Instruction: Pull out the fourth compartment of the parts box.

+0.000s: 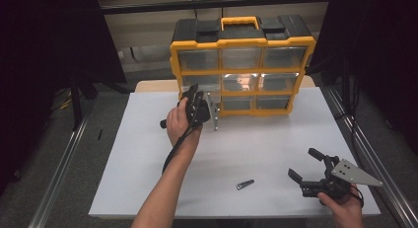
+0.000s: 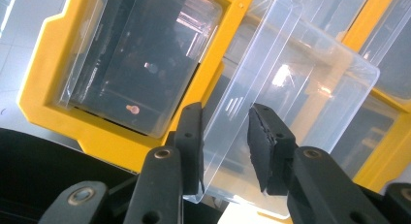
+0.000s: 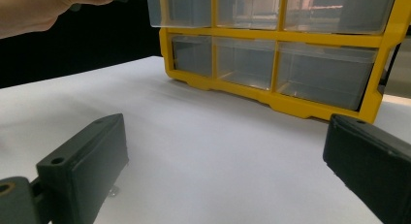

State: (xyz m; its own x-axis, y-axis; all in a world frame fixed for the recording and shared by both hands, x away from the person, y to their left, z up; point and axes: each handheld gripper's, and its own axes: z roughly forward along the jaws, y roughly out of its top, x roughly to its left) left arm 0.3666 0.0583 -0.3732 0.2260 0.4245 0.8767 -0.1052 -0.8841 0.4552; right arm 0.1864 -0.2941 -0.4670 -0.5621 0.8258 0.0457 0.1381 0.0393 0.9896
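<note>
Here, nearest me, my right hand-held gripper (image 1: 308, 165) hovers low over the white desk (image 1: 256, 149), jaws spread wide, holding nothing. A small nail clipper (image 1: 245, 184) lies to its left. Farther off, my left hand-held gripper (image 2: 225, 136) has its jaws partly closed around the front wall of a clear plastic drawer (image 2: 291, 103), pulled partway out of the middle row, left column, of the yellow organizer (image 1: 241, 65). One pad touches the wall; the other stands just clear.
</note>
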